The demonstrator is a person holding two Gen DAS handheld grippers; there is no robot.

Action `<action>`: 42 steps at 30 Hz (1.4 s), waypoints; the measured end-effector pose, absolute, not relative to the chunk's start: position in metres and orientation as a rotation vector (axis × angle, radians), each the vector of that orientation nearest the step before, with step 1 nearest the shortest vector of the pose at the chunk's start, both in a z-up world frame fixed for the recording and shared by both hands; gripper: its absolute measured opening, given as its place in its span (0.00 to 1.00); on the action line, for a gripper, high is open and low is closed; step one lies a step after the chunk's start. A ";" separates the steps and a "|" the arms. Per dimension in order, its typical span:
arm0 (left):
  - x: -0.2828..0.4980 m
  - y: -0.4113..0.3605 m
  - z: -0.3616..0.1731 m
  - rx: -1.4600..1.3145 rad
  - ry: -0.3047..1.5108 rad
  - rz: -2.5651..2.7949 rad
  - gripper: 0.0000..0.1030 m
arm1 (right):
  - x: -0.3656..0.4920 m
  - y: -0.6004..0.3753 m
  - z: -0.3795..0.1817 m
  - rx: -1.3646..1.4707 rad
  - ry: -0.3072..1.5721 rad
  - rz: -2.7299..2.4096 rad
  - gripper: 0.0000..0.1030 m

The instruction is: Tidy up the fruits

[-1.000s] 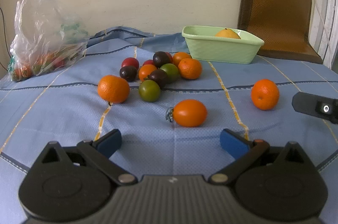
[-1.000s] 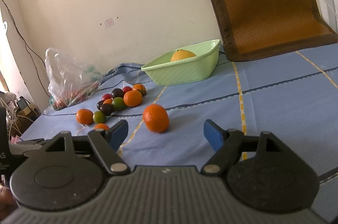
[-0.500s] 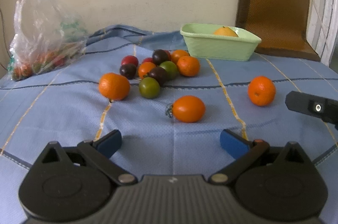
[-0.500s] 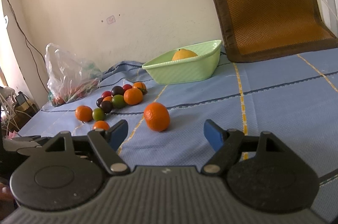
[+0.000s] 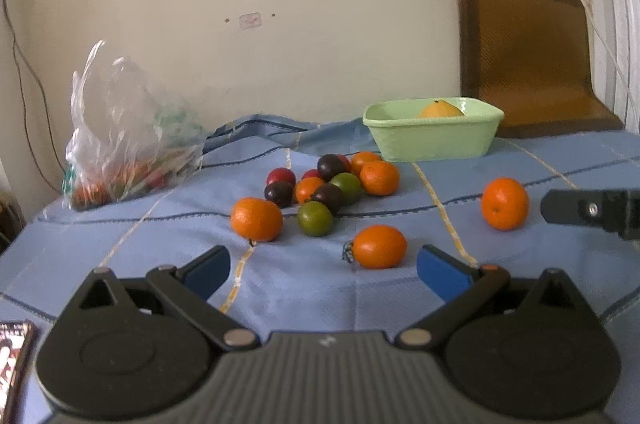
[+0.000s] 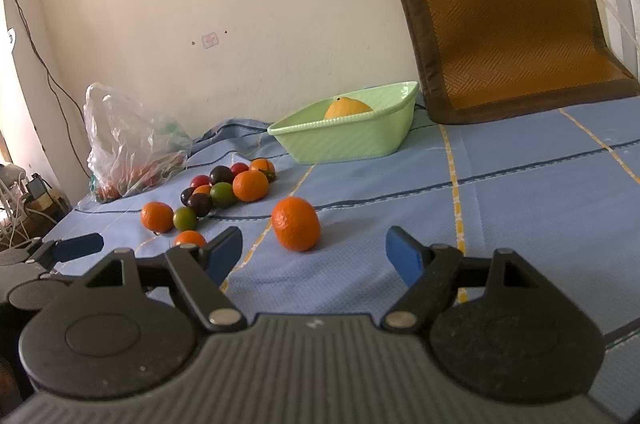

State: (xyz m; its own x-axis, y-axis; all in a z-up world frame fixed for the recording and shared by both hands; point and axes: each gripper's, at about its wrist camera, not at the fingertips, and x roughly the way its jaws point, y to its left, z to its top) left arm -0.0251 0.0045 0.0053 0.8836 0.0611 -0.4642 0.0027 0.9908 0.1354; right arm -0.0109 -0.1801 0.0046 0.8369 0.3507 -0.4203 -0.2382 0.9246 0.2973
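Note:
Several small fruits lie in a cluster (image 5: 332, 184) on the blue cloth: orange, dark purple, green and red ones; the cluster also shows in the right wrist view (image 6: 224, 188). An orange tomato (image 5: 378, 247) lies just ahead of my open, empty left gripper (image 5: 324, 270). A lone mandarin (image 6: 296, 223) sits just ahead of my open, empty right gripper (image 6: 314, 256); it also shows in the left wrist view (image 5: 505, 203). A light green bowl (image 5: 434, 132) at the back holds a yellow-orange fruit (image 5: 440, 110).
A clear plastic bag (image 5: 124, 132) with more fruit stands at the back left by the wall. A brown woven seat pad (image 6: 504, 20) leans on the wall at the back right. Cables hang on the left wall (image 6: 28, 36).
Both grippers have drawn back and tilted up a little; the fruits sit farther away and more wall shows. No fruit has moved. Both grippers stay open.

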 end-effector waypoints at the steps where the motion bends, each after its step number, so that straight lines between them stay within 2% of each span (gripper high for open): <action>1: -0.025 0.007 0.005 0.126 0.487 0.029 1.00 | -0.011 -0.180 0.005 0.236 0.489 0.314 0.79; 30: -0.013 0.016 0.002 0.068 0.583 -0.012 1.00 | -0.012 -0.180 0.006 0.235 0.485 0.319 0.79; 39: 0.000 0.010 0.004 0.062 0.595 -0.095 0.99 | -0.001 -0.171 0.006 0.174 0.545 0.372 0.77; 42: 0.011 0.012 0.004 0.031 0.607 -0.115 0.93 | 0.006 -0.167 0.009 0.116 0.551 0.387 0.71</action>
State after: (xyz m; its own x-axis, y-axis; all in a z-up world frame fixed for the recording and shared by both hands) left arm 0.0109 0.0117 0.0044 0.8153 -0.0987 -0.5706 0.1170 0.9931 -0.0047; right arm 0.0060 -0.1667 0.0086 0.7817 0.3885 -0.4878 -0.3269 0.9214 0.2100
